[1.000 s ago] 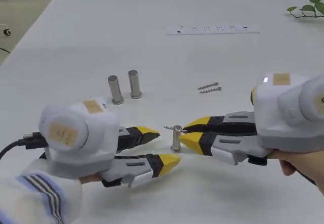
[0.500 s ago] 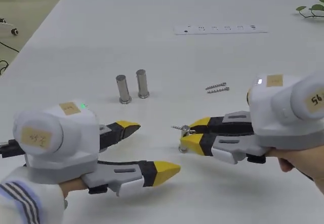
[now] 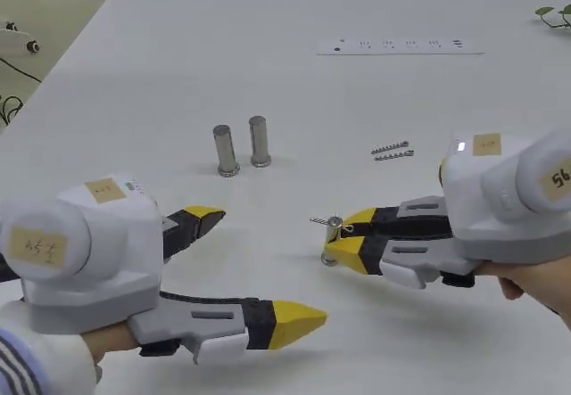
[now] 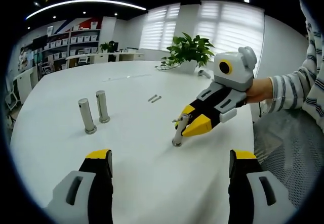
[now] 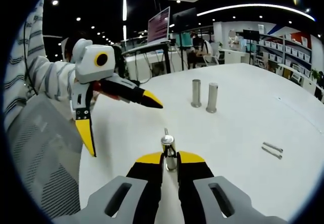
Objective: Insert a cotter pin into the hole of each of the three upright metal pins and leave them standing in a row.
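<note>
A metal pin with a cotter pin through its top leans slightly on the white table. My right gripper is shut on this pin; in the right gripper view the jaws pinch the pin just below its head. Two more metal pins stand upright side by side farther back. Two loose cotter pins lie to their right. My left gripper is wide open at the lower left, apart from the held pin, with nothing between its jaws.
A white strip with printed marks lies flat at the far side of the table. A potted plant stands near the far right edge. Bare table surface surrounds the pins.
My left gripper has pulled back to the left, away from the pin, and spread wider. The right gripper stays shut on the pin, which now leans a little.
</note>
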